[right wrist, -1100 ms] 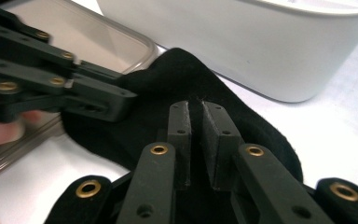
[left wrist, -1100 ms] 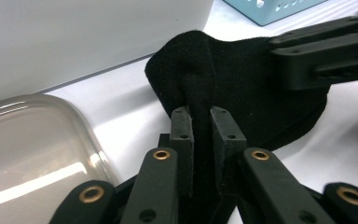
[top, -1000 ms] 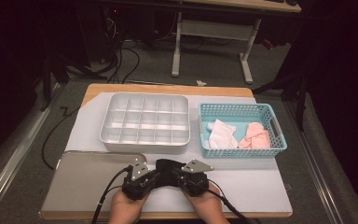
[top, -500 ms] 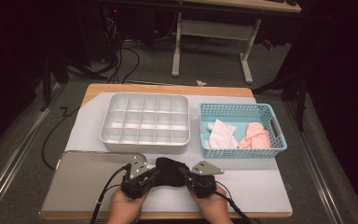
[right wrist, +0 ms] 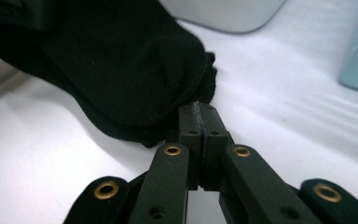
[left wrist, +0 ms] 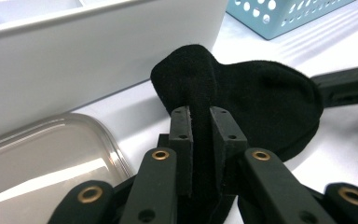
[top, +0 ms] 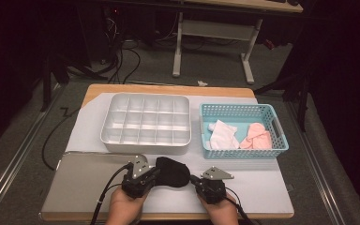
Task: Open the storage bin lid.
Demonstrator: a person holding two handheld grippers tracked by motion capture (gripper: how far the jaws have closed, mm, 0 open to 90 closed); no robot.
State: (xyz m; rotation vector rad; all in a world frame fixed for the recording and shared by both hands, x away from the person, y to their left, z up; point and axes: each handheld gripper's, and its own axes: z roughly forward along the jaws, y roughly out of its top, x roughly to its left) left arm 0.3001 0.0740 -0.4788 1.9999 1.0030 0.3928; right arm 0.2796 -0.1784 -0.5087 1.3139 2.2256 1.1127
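Observation:
A black sock [top: 172, 171] lies on the white mat near the table's front edge. My left gripper [top: 153, 176] is shut on its left end; in the left gripper view the jaws [left wrist: 200, 112] pinch a fold of the sock [left wrist: 265, 98]. My right gripper [top: 193, 180] sits at the sock's right end. In the right gripper view its jaws [right wrist: 199, 106] are pressed together, tips against the sock's [right wrist: 121, 60] edge. Whether any cloth is caught there I cannot tell.
A white divided tray [top: 145, 97] stands behind the sock. To its right a blue basket [top: 243, 107] holds a white cloth [top: 222, 136] and a pink one [top: 258, 138]. A flat metal tray [top: 84, 183] lies at the front left.
The right gripper has moved to the right, away from the left one. The sock now lies stretched out wider between them. The left gripper has stayed put.

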